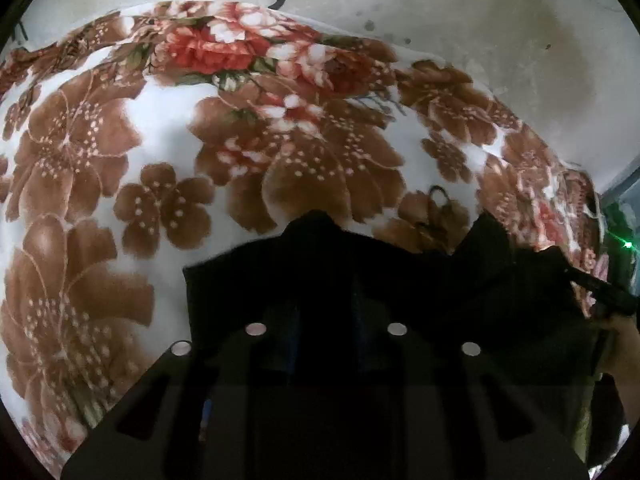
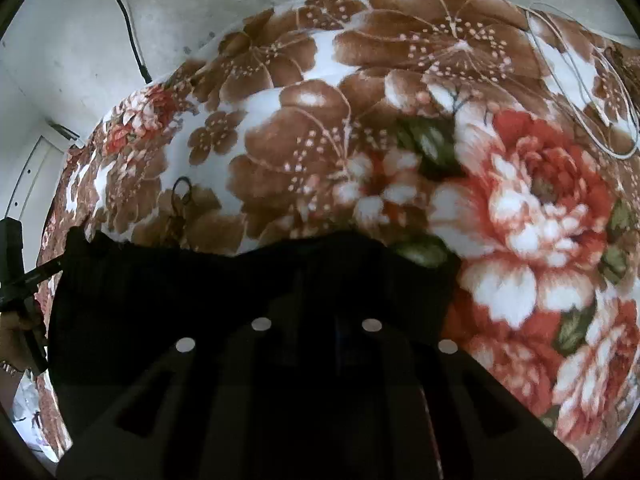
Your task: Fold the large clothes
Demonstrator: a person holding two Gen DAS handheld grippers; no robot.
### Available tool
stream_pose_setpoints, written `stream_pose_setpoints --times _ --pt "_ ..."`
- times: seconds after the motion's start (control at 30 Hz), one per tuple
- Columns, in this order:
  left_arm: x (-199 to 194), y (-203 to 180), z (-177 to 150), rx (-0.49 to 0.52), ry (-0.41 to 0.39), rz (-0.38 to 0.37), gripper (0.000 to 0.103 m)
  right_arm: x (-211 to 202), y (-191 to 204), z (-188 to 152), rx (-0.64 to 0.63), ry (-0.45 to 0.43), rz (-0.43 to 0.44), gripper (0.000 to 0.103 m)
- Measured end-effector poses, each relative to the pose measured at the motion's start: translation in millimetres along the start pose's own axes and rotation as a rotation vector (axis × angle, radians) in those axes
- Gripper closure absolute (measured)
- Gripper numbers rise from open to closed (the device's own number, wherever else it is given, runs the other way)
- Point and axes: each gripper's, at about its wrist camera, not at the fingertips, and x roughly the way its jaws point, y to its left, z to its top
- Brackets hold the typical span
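A black garment (image 1: 420, 280) hangs stretched between my two grippers above a floral blanket (image 1: 160, 128). In the left wrist view its upper edge rises in a peak right at my left gripper (image 1: 324, 264). The dark fingers merge with the cloth, so their grip is hidden. In the right wrist view the same garment (image 2: 160, 280) covers my right gripper (image 2: 316, 272), which is shut on its edge. Each view catches the other gripper at its side edge, with a hand (image 1: 624, 344) behind it.
The blanket (image 2: 400, 120), white with brown and red flowers, lies on a grey concrete floor (image 1: 480, 20). A black cable (image 2: 124, 20) runs across the floor to the blanket's far edge. A thin white cord (image 2: 580, 80) loops on the blanket. A small dark thread loop (image 1: 440, 196) lies near the garment.
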Motion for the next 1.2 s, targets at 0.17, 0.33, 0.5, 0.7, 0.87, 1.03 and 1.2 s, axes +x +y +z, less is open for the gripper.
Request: stream_pose_setpoints --times 0.17,0.33,0.5,0.7,0.87,1.03,1.2 --pt "-12.2 9.1 11.3 -0.027 -0.028 0.000 0.035 -19.4 -15.7 5.4 0.145 -0.069 0.125 0.067" --pt "-49.9 2.0 15.5 0.034 -0.113 0.047 0.013 -64.2 -21.1 13.3 0.256 -0.227 0.271 0.004" --pt "-94.4 -19.8 6.7 0.120 -0.178 0.077 0.009 -104.5 -10.4 33.7 0.211 -0.284 0.154 0.004" --pt "-121.1 -76.7 -42.1 0.364 -0.197 0.210 0.006 -139.4 59.3 4.6 -0.046 -0.304 -0.079 0.004" --pt "-101.9 -101.5 -84.5 0.368 -0.118 0.221 0.006 -124.6 123.2 -54.7 -0.213 -0.238 -0.280 0.004" --pt "-71.7 -127.7 -101.7 0.339 -0.077 0.196 0.005 -88.0 150.3 -95.0 -0.136 -0.145 -0.223 0.005" --pt "-29.5 -133.6 -103.0 0.358 0.005 0.182 0.005 -52.7 165.5 -105.5 -0.235 -0.131 -0.293 0.005"
